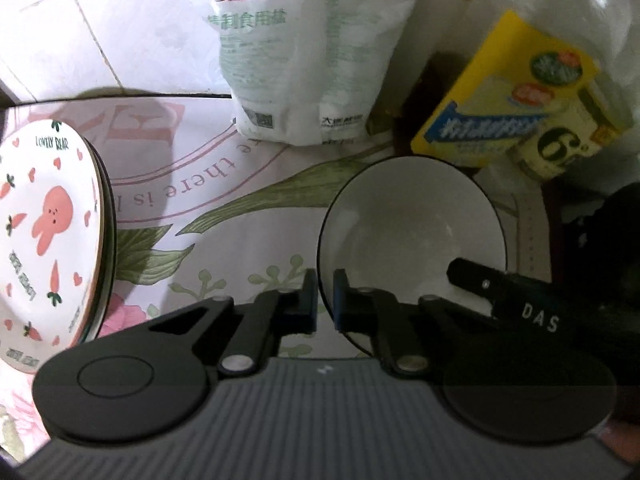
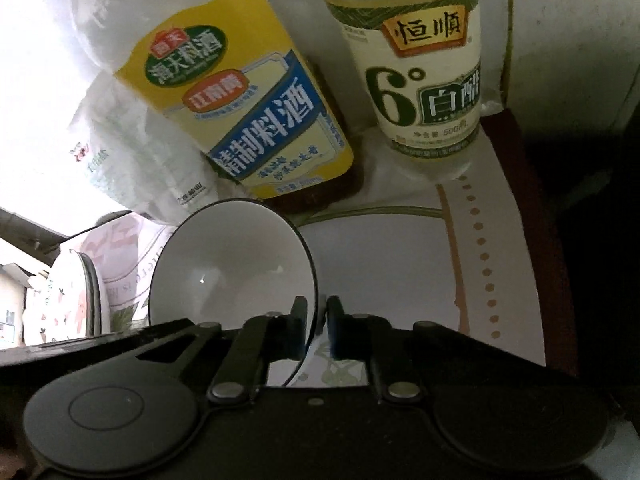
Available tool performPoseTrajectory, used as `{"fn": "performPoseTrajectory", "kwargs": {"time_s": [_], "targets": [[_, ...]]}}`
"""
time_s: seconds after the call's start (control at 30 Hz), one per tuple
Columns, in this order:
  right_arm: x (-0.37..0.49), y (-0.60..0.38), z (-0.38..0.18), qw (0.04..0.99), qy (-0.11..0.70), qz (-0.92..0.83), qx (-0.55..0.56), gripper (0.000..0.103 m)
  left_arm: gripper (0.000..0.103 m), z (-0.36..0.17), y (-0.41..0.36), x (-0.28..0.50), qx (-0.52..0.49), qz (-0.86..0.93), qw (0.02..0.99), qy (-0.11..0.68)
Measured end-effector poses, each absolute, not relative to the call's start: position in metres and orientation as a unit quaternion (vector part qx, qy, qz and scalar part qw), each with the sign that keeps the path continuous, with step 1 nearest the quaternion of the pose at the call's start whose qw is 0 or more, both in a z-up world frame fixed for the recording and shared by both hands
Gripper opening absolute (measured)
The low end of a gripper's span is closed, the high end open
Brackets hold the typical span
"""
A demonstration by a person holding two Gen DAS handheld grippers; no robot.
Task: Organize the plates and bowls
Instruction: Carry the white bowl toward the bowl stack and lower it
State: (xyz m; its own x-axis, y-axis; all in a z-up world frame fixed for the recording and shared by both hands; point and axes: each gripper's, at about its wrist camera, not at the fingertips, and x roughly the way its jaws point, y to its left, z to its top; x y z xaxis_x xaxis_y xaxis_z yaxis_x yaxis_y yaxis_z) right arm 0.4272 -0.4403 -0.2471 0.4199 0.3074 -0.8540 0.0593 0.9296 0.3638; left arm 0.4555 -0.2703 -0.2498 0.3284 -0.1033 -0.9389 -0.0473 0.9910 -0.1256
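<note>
A white bowl (image 1: 416,224) with a thin black rim stands on the flowered tablecloth (image 1: 224,208). My left gripper (image 1: 325,300) is shut on the bowl's left rim, one pad inside and one outside. My right gripper (image 2: 318,324) is shut on the opposite rim of the same bowl (image 2: 232,260); one of its fingers (image 1: 480,280) shows inside the bowl in the left wrist view. A stack of plates (image 1: 44,240) printed with pink rabbits and carrots sits to the left, apart from the bowl, and appears again as the plates (image 2: 68,296) at the left edge of the right wrist view.
Behind the bowl stand a white salt bag (image 1: 304,60), a yellow-labelled cooking wine bottle (image 2: 248,96) and a white vinegar bottle (image 2: 424,72). A tiled wall (image 1: 100,20) rises at the back. The table's dark edge (image 2: 552,240) runs down the right.
</note>
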Motion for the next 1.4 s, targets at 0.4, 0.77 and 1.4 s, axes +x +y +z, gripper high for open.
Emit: {"fn": "performPoseTrajectory", "kwargs": {"time_s": [0.4,0.77,1.4], "targets": [[0.374,-0.442,-0.215,0.830,0.518,0.071,0.194,0.014,0.006,-0.210,-0.273,0.400,-0.044,-0.039,0.829,0.556],[0.292,-0.429,-0.174,0.849,0.482,0.053,0.210,0.015,0.007,-0.168,-0.260,0.332,-0.045,-0.078,0.841,0.534],[0.207,-0.380,-0.142,0.849,0.477,0.090,0.207,0.017,0.007,-0.130,-0.204,0.237,-0.060,-0.048,0.855,0.513]]}}
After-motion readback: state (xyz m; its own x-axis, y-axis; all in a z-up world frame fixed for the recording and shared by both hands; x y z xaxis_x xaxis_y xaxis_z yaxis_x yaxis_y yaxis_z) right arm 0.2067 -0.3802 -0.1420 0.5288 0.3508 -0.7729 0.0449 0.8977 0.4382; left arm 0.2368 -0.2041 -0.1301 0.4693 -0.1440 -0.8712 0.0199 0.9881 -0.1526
